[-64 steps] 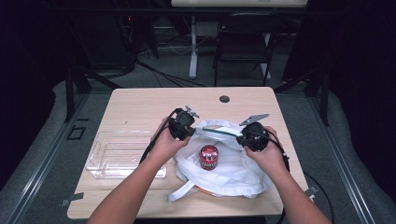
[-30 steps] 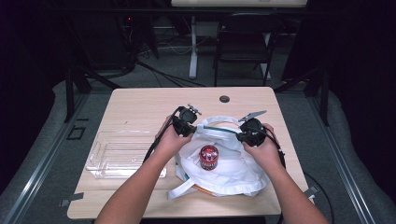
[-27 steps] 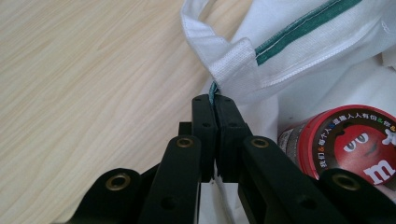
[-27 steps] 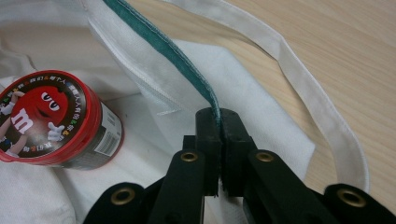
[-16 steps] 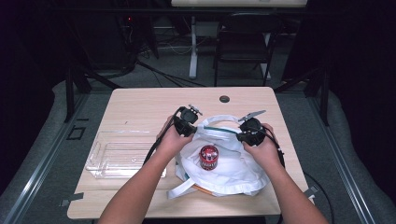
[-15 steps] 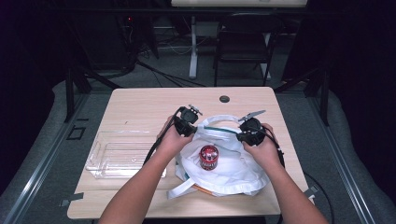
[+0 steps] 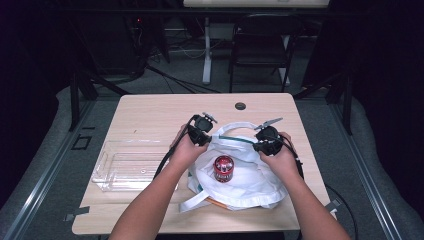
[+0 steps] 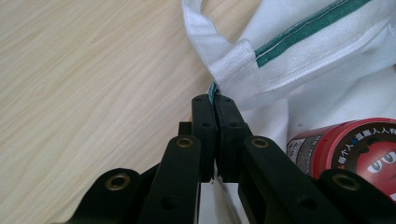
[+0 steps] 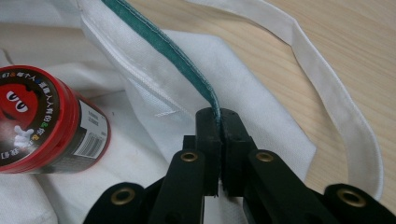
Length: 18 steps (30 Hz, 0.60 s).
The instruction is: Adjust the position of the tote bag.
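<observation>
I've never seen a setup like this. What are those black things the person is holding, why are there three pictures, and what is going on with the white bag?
A person sits at a wooden table, holding a two-jaw tool in each hand. The high view looks down from above; the other two come from cameras riding on each tool. The left gripper and right gripper are both shut on the green-trimmed rim of a white cloth bag, one at each side, holding its mouth stretched between them. A red can sits upright on the bag. A clear plastic tray lies on the table to the left.
</observation>
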Each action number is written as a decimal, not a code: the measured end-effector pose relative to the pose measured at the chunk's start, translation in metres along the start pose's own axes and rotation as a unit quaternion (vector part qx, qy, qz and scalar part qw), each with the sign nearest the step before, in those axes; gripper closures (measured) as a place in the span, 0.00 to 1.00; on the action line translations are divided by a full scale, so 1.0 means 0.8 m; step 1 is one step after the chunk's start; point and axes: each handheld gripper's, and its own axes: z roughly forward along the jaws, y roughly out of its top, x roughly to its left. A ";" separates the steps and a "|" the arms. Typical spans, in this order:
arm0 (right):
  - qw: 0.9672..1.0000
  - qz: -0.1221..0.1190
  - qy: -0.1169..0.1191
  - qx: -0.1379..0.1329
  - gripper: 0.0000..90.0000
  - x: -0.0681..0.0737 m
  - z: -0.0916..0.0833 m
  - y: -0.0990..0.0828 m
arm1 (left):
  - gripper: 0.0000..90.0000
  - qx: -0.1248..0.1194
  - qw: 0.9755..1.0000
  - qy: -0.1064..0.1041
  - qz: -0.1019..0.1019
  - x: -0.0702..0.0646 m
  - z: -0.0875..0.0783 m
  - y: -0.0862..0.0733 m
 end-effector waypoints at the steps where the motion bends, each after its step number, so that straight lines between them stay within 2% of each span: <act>1: 1.000 0.000 -0.001 0.001 0.98 0.000 0.001 0.000 | 0.98 0.001 1.000 -0.001 -0.001 0.000 0.001 0.000; 18: 1.000 0.002 0.000 0.014 0.98 -0.003 0.013 0.001 | 0.98 0.020 1.000 0.005 -0.007 0.001 0.018 0.002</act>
